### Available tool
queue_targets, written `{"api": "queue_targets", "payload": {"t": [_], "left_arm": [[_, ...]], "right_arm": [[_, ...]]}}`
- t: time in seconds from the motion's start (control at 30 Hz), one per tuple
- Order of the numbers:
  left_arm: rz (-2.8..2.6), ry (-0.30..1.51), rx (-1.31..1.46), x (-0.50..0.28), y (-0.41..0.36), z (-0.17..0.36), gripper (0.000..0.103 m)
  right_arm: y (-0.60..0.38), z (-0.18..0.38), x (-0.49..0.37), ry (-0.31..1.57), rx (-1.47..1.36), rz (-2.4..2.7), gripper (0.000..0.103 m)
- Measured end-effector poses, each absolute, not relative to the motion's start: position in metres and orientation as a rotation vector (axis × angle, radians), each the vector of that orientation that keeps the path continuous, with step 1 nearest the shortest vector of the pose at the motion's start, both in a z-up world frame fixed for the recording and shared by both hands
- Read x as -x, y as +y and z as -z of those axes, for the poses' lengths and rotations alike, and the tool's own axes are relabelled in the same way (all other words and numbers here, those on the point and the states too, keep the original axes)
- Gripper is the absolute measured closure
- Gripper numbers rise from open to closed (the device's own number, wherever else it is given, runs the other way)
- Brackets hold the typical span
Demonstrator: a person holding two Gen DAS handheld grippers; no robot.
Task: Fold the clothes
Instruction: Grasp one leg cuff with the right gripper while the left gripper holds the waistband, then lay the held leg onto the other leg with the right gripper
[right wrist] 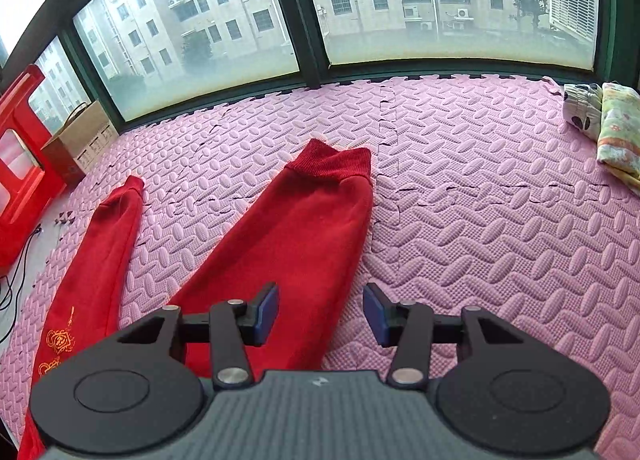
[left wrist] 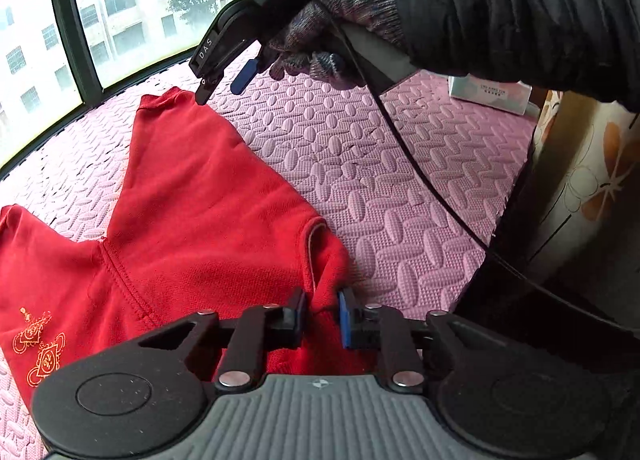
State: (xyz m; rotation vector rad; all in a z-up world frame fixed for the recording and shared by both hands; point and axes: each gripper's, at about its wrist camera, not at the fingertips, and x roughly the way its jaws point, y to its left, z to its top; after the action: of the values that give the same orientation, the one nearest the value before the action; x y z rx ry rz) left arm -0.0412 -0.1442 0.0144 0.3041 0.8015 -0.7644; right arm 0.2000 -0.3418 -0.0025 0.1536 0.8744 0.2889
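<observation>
Red trousers (left wrist: 192,196) with gold print lie flat on the pink foam mat (left wrist: 360,164), legs pointing toward the window. My left gripper (left wrist: 322,314) is shut on the waistband edge of the trousers, low at the mat. My right gripper (right wrist: 320,310) is open and empty, held above the right trouser leg (right wrist: 304,220). It also shows in the left wrist view (left wrist: 220,90), in a gloved hand above the leg's cuff. The other leg (right wrist: 104,244) lies to the left.
A window wall bounds the mat's far edge (right wrist: 312,60). A red box (right wrist: 20,164) and a cardboard box (right wrist: 80,140) stand at the left. Folded patterned cloth (right wrist: 612,132) lies at the far right. A white box (left wrist: 488,94) sits on the mat's corner.
</observation>
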Motion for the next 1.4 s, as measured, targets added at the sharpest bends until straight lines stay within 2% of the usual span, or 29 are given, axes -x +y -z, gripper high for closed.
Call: {"api": "queue_targets", "payload": {"t": [0.4,0.5,0.63,1.0,1.4], "left_arm": [[0.735,0.775,-0.039,0.023,-0.095,-0.046,0.089],[0.723,0.776,0.005,0.019,-0.085,-0.048,0.089],[0.705,0.764,0.051,0.022,-0.072,-0.049,0.089],[0.574,0.703,0.237,0.05,-0.012,-0.056,0.091],[0.402,0.672,0.437,0.068,0.053,-0.052,0.092]], "right_arm": [[-0.337,0.042,-0.29,0.92,-0.227,-0.148,0.064],[-0.333,0.039,-0.291,0.92,-0.236,-0.15,0.08],[-0.325,0.028,-0.29,0.897,-0.237,-0.147,0.094],[-0.242,-0.043,-0.297,0.78,-0.226,-0.232,0.095],[-0.095,-0.046,-0.307,0.771,-0.166,-0.324,0.095]]}}
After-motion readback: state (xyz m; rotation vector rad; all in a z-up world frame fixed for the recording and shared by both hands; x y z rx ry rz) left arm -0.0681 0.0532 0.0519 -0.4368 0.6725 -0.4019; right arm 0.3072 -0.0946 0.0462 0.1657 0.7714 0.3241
